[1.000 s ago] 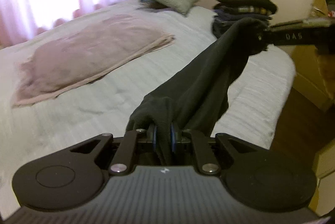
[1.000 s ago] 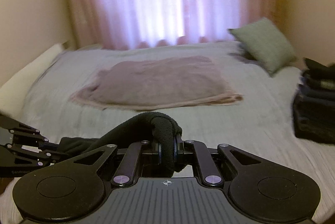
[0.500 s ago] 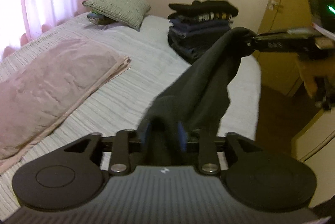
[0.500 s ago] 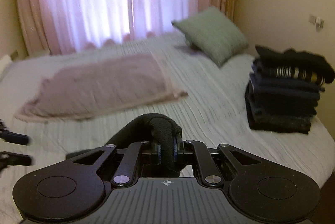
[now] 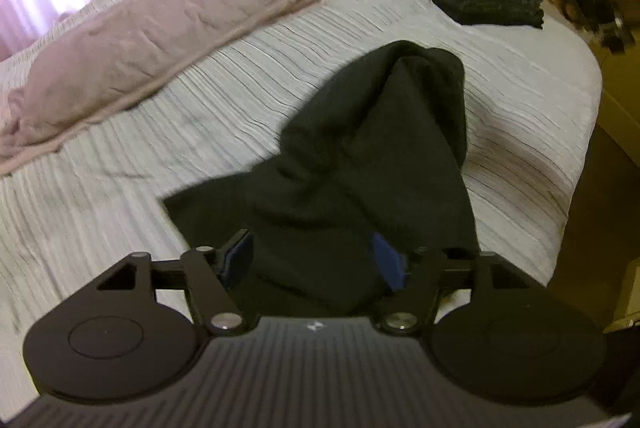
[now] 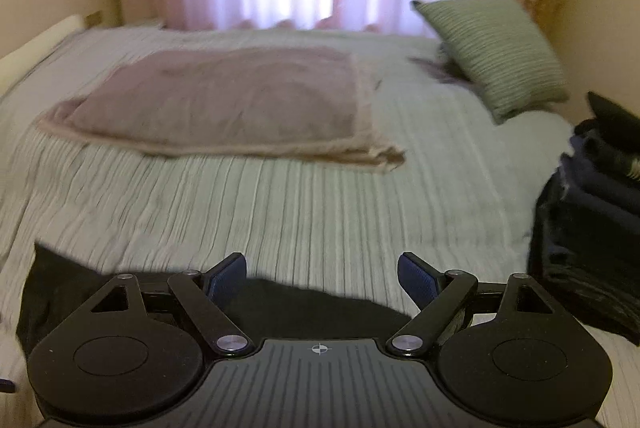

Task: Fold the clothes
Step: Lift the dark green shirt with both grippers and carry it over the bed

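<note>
A black garment (image 5: 372, 164) lies bunched on the pale striped bedspread (image 5: 200, 116), one fold still peaked up. My left gripper (image 5: 316, 260) is open, its blue pads (image 5: 240, 256) wide apart with the cloth lying loose between them. My right gripper (image 6: 320, 276) is open and empty just above the garment's near edge (image 6: 312, 312). In the left wrist view the right gripper (image 5: 592, 16) is blurred at the top right, away from the garment.
A folded pink blanket (image 6: 224, 104) lies in the bed's middle. A green cushion (image 6: 492, 52) leans at the head. A stack of folded dark clothes (image 6: 592, 228) sits at the right edge. The bed's edge and wooden floor (image 5: 592, 212) are on the right.
Both grippers opened and let go of the black garment, which dropped from being stretched in the air onto the bed. The right gripper drew away from it.
</note>
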A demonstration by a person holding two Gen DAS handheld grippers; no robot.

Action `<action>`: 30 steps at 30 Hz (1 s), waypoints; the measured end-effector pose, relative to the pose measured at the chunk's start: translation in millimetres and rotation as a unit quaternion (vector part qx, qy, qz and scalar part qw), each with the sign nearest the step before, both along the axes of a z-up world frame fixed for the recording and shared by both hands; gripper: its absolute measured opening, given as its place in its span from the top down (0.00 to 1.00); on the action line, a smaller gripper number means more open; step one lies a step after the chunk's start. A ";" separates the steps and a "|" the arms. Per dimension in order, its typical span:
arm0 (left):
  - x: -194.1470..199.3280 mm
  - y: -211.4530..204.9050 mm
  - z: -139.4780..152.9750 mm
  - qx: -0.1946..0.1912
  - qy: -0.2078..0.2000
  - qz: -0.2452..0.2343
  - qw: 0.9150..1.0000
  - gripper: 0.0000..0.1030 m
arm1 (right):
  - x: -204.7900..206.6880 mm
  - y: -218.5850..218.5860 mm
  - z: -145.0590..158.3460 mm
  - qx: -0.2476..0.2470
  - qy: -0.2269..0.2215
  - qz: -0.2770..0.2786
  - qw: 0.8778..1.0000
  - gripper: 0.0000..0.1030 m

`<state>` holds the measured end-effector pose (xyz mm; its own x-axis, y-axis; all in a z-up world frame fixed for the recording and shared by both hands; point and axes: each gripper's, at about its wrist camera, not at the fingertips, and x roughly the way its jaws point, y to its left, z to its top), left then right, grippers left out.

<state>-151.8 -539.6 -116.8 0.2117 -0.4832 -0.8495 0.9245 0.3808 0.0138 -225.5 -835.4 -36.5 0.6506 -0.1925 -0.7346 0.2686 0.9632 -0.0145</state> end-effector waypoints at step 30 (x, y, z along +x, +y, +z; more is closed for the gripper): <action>64.9 16.2 -60.4 0.032 -0.044 0.088 0.995 0.96 | -15.4 40.4 -66.7 0.144 0.094 0.054 0.984 0.93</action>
